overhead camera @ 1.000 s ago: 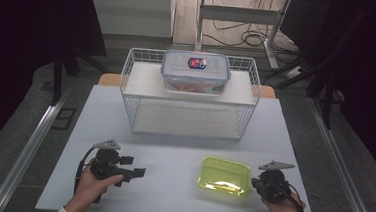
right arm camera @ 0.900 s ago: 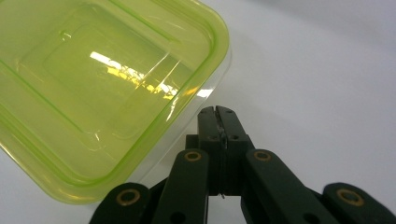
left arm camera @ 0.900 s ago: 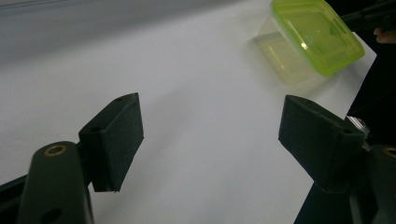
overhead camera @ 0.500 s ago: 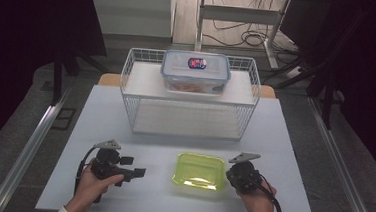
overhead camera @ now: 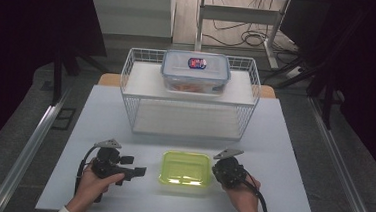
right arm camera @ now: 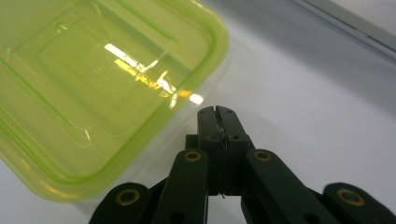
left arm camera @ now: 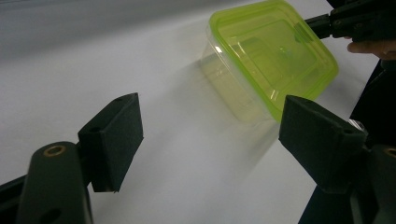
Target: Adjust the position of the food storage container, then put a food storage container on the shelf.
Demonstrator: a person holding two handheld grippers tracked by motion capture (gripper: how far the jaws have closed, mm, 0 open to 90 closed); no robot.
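Observation:
A lime-green lidded container [overhead camera: 185, 168] sits on the white table [overhead camera: 283, 143] near its front edge, between my two grippers. My right gripper [overhead camera: 213, 168] is shut with nothing in it, and its tips lie against the container's right side. In the right gripper view the closed tips [right arm camera: 215, 112] point at the green lid's [right arm camera: 93, 70] rim. My left gripper [overhead camera: 134, 165] is held open to the left of the container, a short gap away. In the left gripper view the wide jaws [left arm camera: 210, 126] frame bare table, with the container [left arm camera: 275, 51] and the right gripper [left arm camera: 327, 23] beyond.
A white wire basket rack [overhead camera: 129, 89] stands at the back middle of the table. On its upper shelf rests a clear lidded box [overhead camera: 195, 71] with food inside. The table's front edge runs just below both hands.
My right gripper has moved left along the table's front, and the green container has slid left ahead of it. The left gripper has stayed put.

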